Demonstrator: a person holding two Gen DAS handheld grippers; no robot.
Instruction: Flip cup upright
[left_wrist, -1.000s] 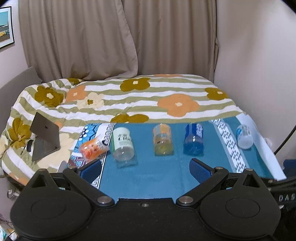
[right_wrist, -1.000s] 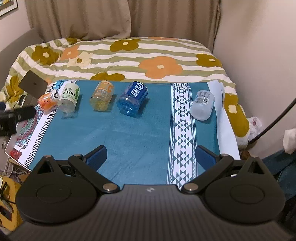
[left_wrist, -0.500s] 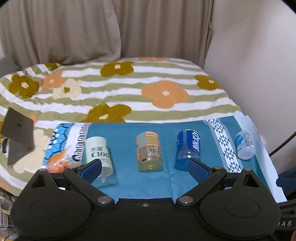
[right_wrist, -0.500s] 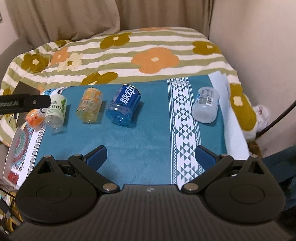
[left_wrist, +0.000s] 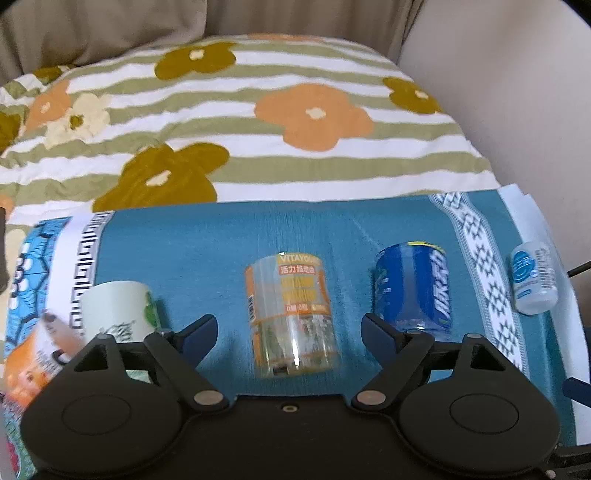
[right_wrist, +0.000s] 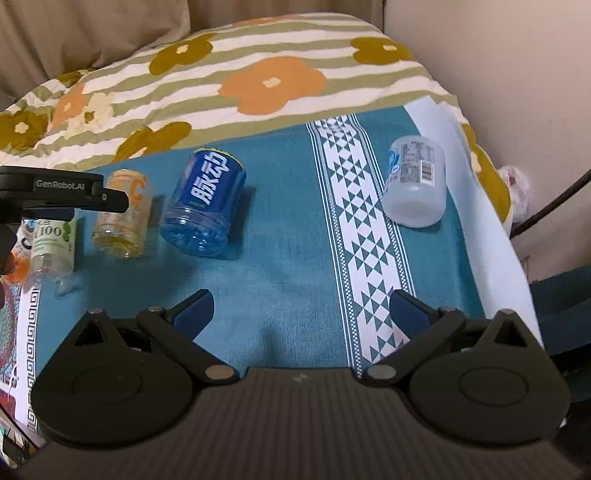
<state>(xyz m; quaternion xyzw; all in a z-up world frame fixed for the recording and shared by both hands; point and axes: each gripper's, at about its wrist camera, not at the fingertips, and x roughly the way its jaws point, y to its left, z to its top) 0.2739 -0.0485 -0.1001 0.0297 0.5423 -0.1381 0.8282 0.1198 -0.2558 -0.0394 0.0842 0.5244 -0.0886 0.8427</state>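
Several cut-bottle cups lie on their sides on a teal cloth (left_wrist: 229, 240). In the left wrist view an orange-labelled clear cup (left_wrist: 291, 314) lies straight ahead of my open, empty left gripper (left_wrist: 288, 325), between its fingers and just beyond the tips. A blue cup (left_wrist: 412, 288), a white-green cup (left_wrist: 118, 310) and a small white cup (left_wrist: 532, 277) lie beside it. In the right wrist view my right gripper (right_wrist: 301, 308) is open and empty above bare cloth, with the blue cup (right_wrist: 205, 206), orange cup (right_wrist: 125, 218) and white cup (right_wrist: 413, 181) farther off.
An orange packet-like cup (left_wrist: 33, 362) lies at the cloth's left edge. A floral striped blanket (left_wrist: 258, 122) covers the bed behind. A wall (left_wrist: 517, 92) stands at the right. The left gripper's body (right_wrist: 55, 192) shows at the left of the right wrist view.
My left gripper has moved forward and down toward the orange-labelled cup, which now lies between its fingers. My right gripper has also moved closer to the cloth. Both stay open.
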